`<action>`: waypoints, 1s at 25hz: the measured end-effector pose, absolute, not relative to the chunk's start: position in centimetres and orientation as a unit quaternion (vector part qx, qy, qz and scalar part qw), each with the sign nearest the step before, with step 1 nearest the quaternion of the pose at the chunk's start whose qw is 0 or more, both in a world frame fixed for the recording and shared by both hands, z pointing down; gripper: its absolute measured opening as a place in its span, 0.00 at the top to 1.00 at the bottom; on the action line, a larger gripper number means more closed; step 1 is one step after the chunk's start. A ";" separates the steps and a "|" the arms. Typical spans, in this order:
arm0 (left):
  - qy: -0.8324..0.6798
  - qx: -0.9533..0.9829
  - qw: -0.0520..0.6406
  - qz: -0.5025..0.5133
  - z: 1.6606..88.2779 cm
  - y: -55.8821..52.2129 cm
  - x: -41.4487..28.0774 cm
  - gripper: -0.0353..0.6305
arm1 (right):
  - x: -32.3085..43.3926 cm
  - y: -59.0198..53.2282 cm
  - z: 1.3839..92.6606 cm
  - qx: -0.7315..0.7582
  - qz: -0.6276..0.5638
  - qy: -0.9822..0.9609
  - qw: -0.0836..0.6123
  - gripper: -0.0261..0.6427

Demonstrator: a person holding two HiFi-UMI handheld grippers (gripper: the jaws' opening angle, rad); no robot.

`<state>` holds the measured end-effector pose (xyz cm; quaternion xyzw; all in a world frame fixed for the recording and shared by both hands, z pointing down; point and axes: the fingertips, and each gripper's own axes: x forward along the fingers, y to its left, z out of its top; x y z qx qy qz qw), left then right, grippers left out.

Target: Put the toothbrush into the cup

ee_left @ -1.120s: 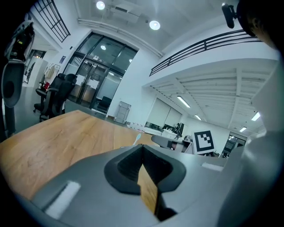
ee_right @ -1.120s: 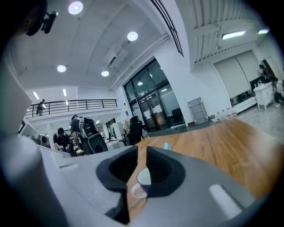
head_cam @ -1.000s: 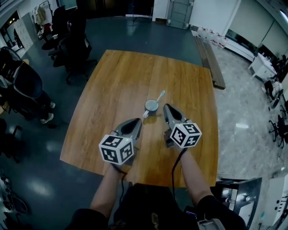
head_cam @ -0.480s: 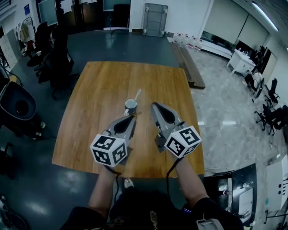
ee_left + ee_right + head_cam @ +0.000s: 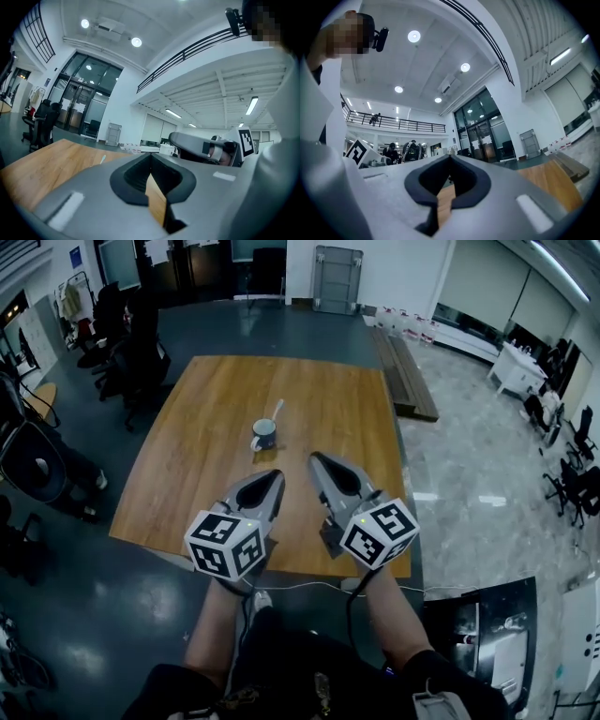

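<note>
A dark mug-like cup (image 5: 264,435) stands mid-table on the wooden table (image 5: 206,409), with the pale toothbrush (image 5: 276,412) upright in it, leaning to the far right. Both grippers hover side by side nearer the table's front edge, well short of the cup. My left gripper (image 5: 274,475) is shut and holds nothing; in its own view the jaw tips (image 5: 150,155) meet and the toothbrush tip (image 5: 102,159) peeks over the jaw body. My right gripper (image 5: 316,459) is shut and empty too, its tips (image 5: 450,157) closed against each other.
Office chairs (image 5: 131,352) stand on the dark floor left of the table. A long low bench (image 5: 405,371) runs along the right side. A white cable (image 5: 309,585) hangs just below the table's near edge.
Both grippers have drawn back from the cup towards the table's near edge and risen. The cup with the toothbrush in it has stayed put.
</note>
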<state>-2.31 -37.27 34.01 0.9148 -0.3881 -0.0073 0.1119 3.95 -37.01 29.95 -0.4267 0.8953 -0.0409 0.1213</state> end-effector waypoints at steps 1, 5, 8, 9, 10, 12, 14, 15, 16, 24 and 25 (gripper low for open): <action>-0.392 0.913 0.112 -0.007 33.9 -36.3 -2.2 0.94 | 4.2 -36.1 30.1 -0.426 -0.046 0.895 0.124 0.96; -0.400 0.910 0.106 -0.018 32.8 -32.4 -1.5 0.94 | 5.2 -32.5 29.7 -0.420 -0.058 0.895 0.138 0.96; -0.405 0.908 0.102 -0.023 32.3 -30.4 -1.0 0.94 | 5.8 -30.4 29.4 -0.417 -0.063 0.894 0.148 0.96; -0.405 0.908 0.100 -0.024 32.2 -29.9 -0.8 0.94 | 6.0 -29.8 29.5 -0.417 -0.065 0.894 0.150 0.96; -0.405 0.909 0.098 -0.025 32.1 -29.4 -0.7 0.94 | 6.1 -29.4 29.5 -0.416 -0.066 0.894 0.151 0.96; -0.405 0.910 0.092 -0.025 31.9 -28.6 -0.4 0.94 | 6.3 -28.5 29.5 -0.415 -0.067 0.894 0.152 0.96; -0.405 0.910 0.090 -0.024 31.8 -27.8 -0.2 0.94 | 6.6 -27.7 29.5 -0.414 -0.066 0.895 0.152 0.96; -0.405 0.910 0.089 -0.023 31.7 -27.5 -0.1 0.94 | 6.6 -27.2 29.4 -0.413 -0.065 0.896 0.152 0.96; -0.406 0.909 0.089 -0.023 31.6 -27.2 -0.1 0.94 | 6.6 -26.9 29.2 -0.412 -0.063 0.897 0.151 0.96; -0.410 0.908 0.087 -0.015 31.8 -26.1 0.0 0.94 | 6.8 -25.7 29.1 -0.407 -0.056 0.901 0.141 0.96; -0.411 0.907 0.089 -0.015 31.8 -26.0 -0.1 0.94 | 6.7 -25.6 29.1 -0.407 -0.056 0.901 0.139 0.96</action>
